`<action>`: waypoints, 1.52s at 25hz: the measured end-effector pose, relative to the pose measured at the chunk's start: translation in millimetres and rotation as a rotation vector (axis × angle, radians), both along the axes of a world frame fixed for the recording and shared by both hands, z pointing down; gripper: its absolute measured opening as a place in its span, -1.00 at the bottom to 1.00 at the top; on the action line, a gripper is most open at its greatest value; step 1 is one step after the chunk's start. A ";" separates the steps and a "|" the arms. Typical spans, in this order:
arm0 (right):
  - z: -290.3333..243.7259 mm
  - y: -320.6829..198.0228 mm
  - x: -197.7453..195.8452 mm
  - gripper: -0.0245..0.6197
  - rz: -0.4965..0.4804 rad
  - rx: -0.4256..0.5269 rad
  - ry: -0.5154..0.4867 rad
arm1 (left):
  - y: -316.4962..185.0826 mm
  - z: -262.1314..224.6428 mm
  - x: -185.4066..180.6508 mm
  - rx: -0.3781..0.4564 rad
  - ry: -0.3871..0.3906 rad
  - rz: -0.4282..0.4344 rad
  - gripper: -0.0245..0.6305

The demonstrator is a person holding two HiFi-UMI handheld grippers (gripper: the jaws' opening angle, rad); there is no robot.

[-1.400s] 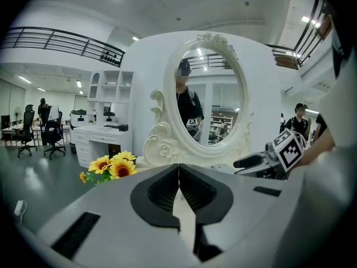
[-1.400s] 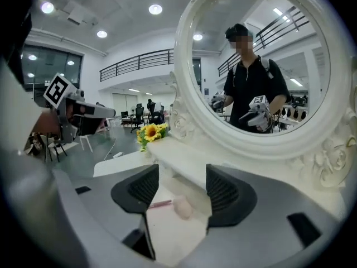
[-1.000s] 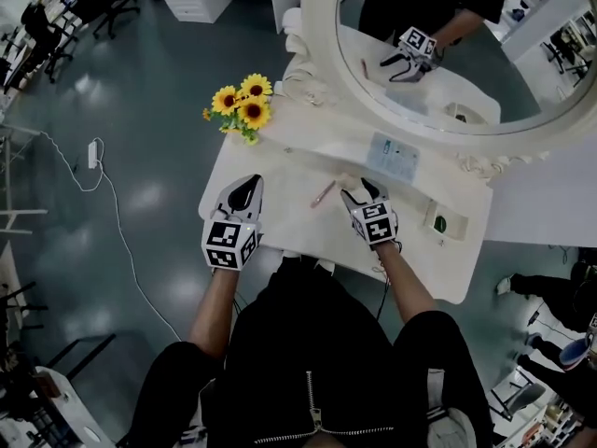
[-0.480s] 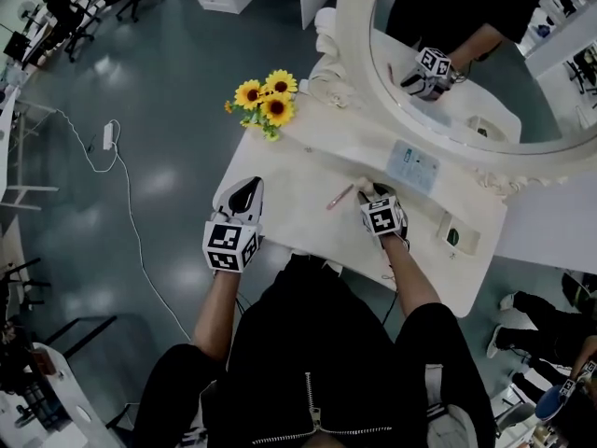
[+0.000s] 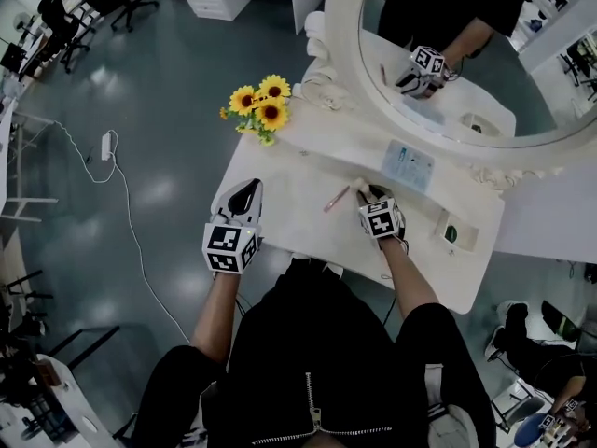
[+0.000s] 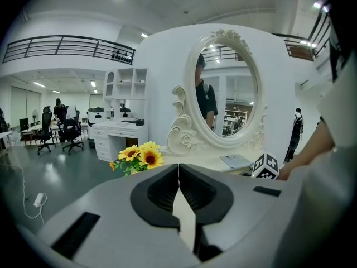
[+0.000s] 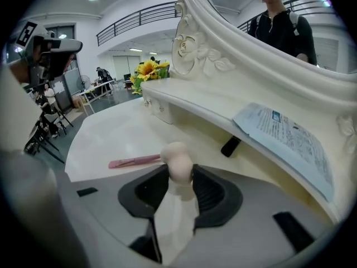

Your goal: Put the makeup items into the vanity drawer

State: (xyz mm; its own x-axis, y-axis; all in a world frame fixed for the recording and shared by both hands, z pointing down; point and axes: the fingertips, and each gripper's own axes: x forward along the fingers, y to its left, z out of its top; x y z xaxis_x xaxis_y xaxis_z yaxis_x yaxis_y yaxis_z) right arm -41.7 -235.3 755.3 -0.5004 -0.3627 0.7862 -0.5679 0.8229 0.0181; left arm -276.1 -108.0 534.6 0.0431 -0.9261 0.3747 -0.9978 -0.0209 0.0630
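A beige makeup sponge (image 7: 177, 159) stands on the white vanity top (image 5: 280, 203). My right gripper (image 7: 177, 175) points steeply down at it. Its jaws have just been closing, and the pads now press on both sides of the sponge (image 5: 359, 184). A pink makeup stick (image 5: 336, 198) lies just left of the right gripper (image 5: 366, 190), also visible as the pink stick (image 7: 134, 161) beyond the jaws. My left gripper (image 5: 246, 187) hovers at the table's left front edge. This left gripper (image 6: 178, 169) is shut and holds nothing.
Sunflowers (image 5: 258, 107) stand at the back left corner. A printed booklet (image 5: 408, 165) lies on the raised shelf under the oval mirror (image 5: 448, 45). A small black item (image 7: 230, 146) lies below that shelf. A white box (image 5: 454, 234) sits at the right end.
My right gripper has dipped down onto the sponge and its jaws have narrowed around it. The left gripper has stayed near the left front edge.
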 end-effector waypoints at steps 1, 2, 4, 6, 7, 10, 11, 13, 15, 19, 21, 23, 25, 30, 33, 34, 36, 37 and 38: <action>-4.1 1.2 -0.3 -0.49 0.000 0.003 -0.015 | -0.9 -0.6 1.7 0.002 0.000 0.005 -0.86; -9.1 2.2 -0.2 -0.49 0.000 0.010 -0.035 | -2.1 -1.1 3.5 0.004 0.000 0.012 -0.86; -22.2 1.6 1.9 -0.50 0.002 0.036 -0.084 | -6.6 -2.4 8.3 0.014 0.000 0.032 -0.86; -39.3 -0.3 4.1 -0.50 0.005 0.072 -0.134 | -11.7 -4.9 12.9 0.025 0.000 0.053 -0.86; -49.7 -0.2 4.6 -0.50 0.009 0.084 -0.159 | -13.5 -6.5 14.9 0.030 0.000 0.059 -0.86; -85.0 -1.5 9.1 -0.50 0.031 0.126 -0.222 | -22.5 -14.0 22.9 0.051 0.000 0.087 -0.86; -97.9 -3.6 11.8 -0.50 0.042 0.145 -0.242 | -27.2 -17.0 26.5 0.061 0.000 0.100 -0.86; -125.6 -8.5 17.9 -0.50 0.070 0.185 -0.294 | -35.8 -22.0 34.2 0.079 -0.001 0.127 -0.86; -156.3 -11.8 23.8 -0.50 0.100 0.223 -0.360 | -41.5 -26.5 41.9 0.093 0.000 0.149 -0.86; -214.3 -14.0 36.3 -0.50 0.132 0.310 -0.451 | -52.1 -37.0 58.6 0.122 0.002 0.192 -0.86; -228.0 -15.4 45.2 -0.50 0.155 0.331 -0.470 | -59.6 -40.8 68.8 0.136 0.004 0.219 -0.86; -230.2 -15.0 56.0 -0.50 0.178 0.347 -0.465 | -65.0 -42.2 80.1 0.143 0.006 0.249 -0.86; -226.6 -11.8 69.4 -0.50 0.200 0.361 -0.443 | -68.4 -41.6 92.7 0.144 0.009 0.281 -0.86; -221.4 -2.7 116.6 -0.50 0.294 0.375 -0.419 | -81.6 -42.2 129.6 0.144 0.018 0.370 -0.86; -216.6 5.4 160.2 -0.50 0.393 0.378 -0.401 | -90.5 -38.3 162.7 0.135 0.027 0.452 -0.86; -214.7 8.3 175.8 -0.50 0.429 0.380 -0.393 | -93.1 -37.3 174.0 0.134 0.030 0.478 -0.86; -211.3 14.2 206.4 -0.50 0.493 0.385 -0.374 | -97.7 -36.6 195.7 0.132 0.035 0.527 -0.86; -208.9 17.1 221.0 -0.50 0.521 0.386 -0.363 | -99.2 -36.2 205.9 0.131 0.037 0.549 -0.86; -205.5 19.7 234.8 -0.50 0.547 0.385 -0.350 | -100.1 -35.4 215.0 0.128 0.039 0.568 -0.86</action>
